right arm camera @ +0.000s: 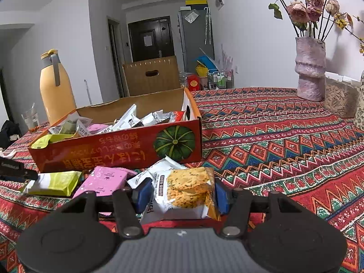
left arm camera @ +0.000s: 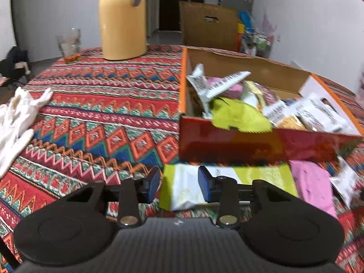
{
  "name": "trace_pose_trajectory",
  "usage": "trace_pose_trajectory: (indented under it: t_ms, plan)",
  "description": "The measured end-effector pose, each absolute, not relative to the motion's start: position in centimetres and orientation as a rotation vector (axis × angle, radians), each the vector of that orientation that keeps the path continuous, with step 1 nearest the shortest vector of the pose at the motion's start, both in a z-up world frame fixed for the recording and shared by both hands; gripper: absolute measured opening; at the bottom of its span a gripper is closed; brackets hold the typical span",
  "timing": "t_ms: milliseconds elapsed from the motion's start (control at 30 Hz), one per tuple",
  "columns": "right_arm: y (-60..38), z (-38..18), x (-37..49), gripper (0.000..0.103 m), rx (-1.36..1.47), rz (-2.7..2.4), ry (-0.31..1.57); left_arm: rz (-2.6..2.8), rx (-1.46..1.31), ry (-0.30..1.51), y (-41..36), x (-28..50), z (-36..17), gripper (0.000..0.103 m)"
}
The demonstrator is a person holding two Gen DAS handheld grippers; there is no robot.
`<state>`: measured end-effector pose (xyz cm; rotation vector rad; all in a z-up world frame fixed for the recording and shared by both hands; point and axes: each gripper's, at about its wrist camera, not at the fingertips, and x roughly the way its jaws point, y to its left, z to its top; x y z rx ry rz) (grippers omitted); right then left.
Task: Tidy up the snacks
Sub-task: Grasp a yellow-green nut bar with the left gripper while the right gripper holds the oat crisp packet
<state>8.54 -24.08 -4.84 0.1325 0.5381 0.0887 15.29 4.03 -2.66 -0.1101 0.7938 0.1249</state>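
A red cardboard box [left arm camera: 227, 141] with a pumpkin print [right arm camera: 127, 145] holds several snack packets. In front of it on the tablecloth lie a green-and-white packet [left arm camera: 179, 186], a pink packet [left arm camera: 314, 184] and a white packet. My left gripper [left arm camera: 178, 184] is open, its fingers on either side of the green packet's left end. My right gripper [right arm camera: 182, 193] has its jaws around a cookie packet [right arm camera: 188, 191], both blue pads touching its sides. The green packet [right arm camera: 54, 183] and pink packet [right arm camera: 104, 179] also show in the right wrist view.
A yellow thermos jug [left arm camera: 122, 20] and a glass [left arm camera: 68, 43] stand at the table's far side. White cloth [left arm camera: 16, 118] lies at the left edge. A pink vase with flowers [right arm camera: 310, 68] and a clear jar [right arm camera: 340, 97] stand far right. A brown carton [right arm camera: 151, 77] stands behind the table.
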Motion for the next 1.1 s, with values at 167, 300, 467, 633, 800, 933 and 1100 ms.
trace_pose_trajectory:
  t_ms: [167, 300, 467, 633, 800, 933, 1100]
  plan:
    - [-24.0, -4.9, 8.6, 0.056, 0.129, 0.085, 0.541, 0.066, -0.13, 0.81, 3.7, 13.7, -2.6, 0.03]
    - [-24.0, -4.9, 8.5, 0.057, 0.128, 0.077, 0.54, 0.104, -0.135, 0.786, 4.1, 13.6, -2.2, 0.03]
    - [-23.9, -5.0, 8.6, 0.057, 0.124, 0.065, 0.543, 0.175, -0.151, 0.751, 5.6, 15.3, -1.7, 0.03]
    - [-24.0, -5.1, 8.6, 0.057, 0.119, 0.054, 0.547, 0.185, -0.136, 0.788, 6.2, 17.0, -2.8, 0.029]
    - [-23.9, -5.1, 8.7, 0.057, 0.119, 0.051, 0.549, 0.136, -0.106, 0.812, 5.7, 16.2, -3.5, 0.029]
    - [-23.9, -5.1, 8.7, 0.057, 0.12, 0.051, 0.548, 0.08, -0.074, 0.832, 5.0, 14.2, -3.5, 0.029]
    - [-23.9, -5.1, 8.7, 0.057, 0.122, 0.05, 0.548, 0.003, -0.007, 0.841, 3.2, 11.0, -3.5, 0.03]
